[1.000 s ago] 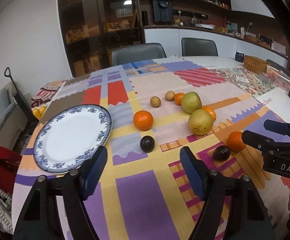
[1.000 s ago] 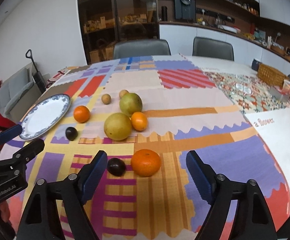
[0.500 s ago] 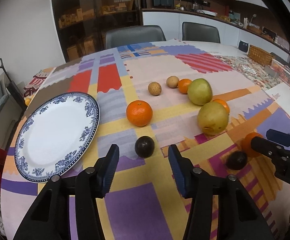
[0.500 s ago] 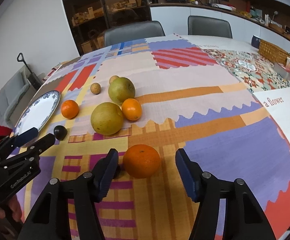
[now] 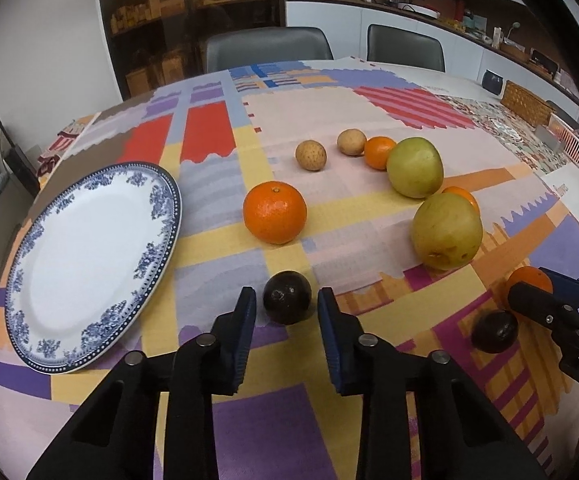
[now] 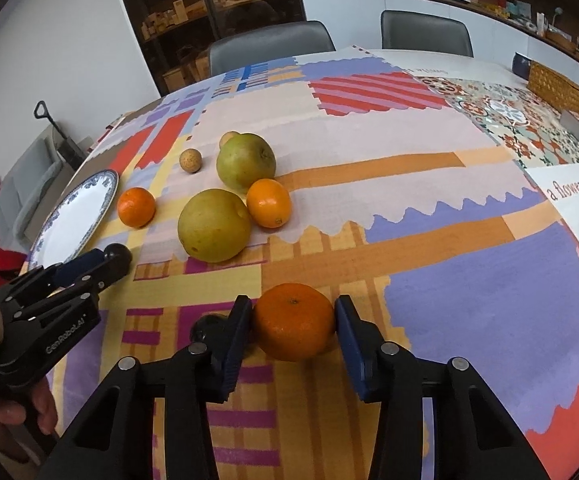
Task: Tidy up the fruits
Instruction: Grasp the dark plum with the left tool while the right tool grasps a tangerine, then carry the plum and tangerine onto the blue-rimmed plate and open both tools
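Note:
A small dark fruit [image 5: 287, 300] lies on the patchwork cloth between the tips of my left gripper [image 5: 286, 294]. The jaws are closing, with the pads against its sides; in the right wrist view the dark fruit [image 6: 121, 252] sits pinched at the left gripper's [image 6: 107, 262] tips. My right gripper [image 6: 293, 308] is closing on an orange [image 6: 293, 328], and both pads touch it. A second dark fruit [image 6: 207, 326] lies just left of that orange, partly hidden by a finger. The blue-patterned plate [image 5: 89, 248] lies empty at the left.
On the cloth beyond lie another orange [image 5: 274, 214], two large yellow-green fruits [image 5: 447, 232] [image 5: 415, 168], two smaller oranges, and two small brown fruits [image 5: 310, 155]. Chairs [image 5: 267, 46] stand at the far edge. A woven basket [image 5: 527, 102] sits far right. A hand [image 6: 21, 412] holds the left gripper.
Both grippers came down and forward to the fruit. Their jaws narrowed from wide apart, the left around the dark fruit and the right around the orange.

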Demonstrator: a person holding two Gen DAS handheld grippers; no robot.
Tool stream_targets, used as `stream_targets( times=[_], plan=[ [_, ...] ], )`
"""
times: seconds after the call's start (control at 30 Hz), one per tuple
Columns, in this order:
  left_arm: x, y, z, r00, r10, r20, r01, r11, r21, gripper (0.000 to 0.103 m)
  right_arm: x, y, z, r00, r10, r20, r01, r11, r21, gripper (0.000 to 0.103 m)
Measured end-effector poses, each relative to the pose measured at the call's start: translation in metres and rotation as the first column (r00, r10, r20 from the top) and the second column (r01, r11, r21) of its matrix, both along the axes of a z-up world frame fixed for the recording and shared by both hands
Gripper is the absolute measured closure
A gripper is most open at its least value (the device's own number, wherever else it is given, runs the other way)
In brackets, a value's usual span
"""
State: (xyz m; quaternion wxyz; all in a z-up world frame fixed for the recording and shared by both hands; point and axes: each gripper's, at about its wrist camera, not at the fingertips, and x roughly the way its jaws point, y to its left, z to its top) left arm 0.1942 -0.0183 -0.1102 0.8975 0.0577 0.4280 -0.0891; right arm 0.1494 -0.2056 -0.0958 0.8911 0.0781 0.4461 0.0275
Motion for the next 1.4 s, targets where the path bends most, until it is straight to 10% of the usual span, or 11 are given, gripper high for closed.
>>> stream_targets(
  times=[0.83, 1.4],
  plan=[
    [-0.043, 0.042, 0.040, 0.992, 0.048, 0.114, -0.043, 0.998, -0.043, 0.078, -0.006, 0.036, 0.038, 0.980, 0.141, 0.139, -0.142, 0.990, -0.003, 0.060],
    [-0.059, 0.131, 0.052, 0.966, 0.181, 0.183, -0.182, 0.983, -0.012, 0.078, 0.017, 0.150, 0.068, 0.888, 0.419, 0.187, -0.432, 0.901, 0.032, 0.060]
  ],
)
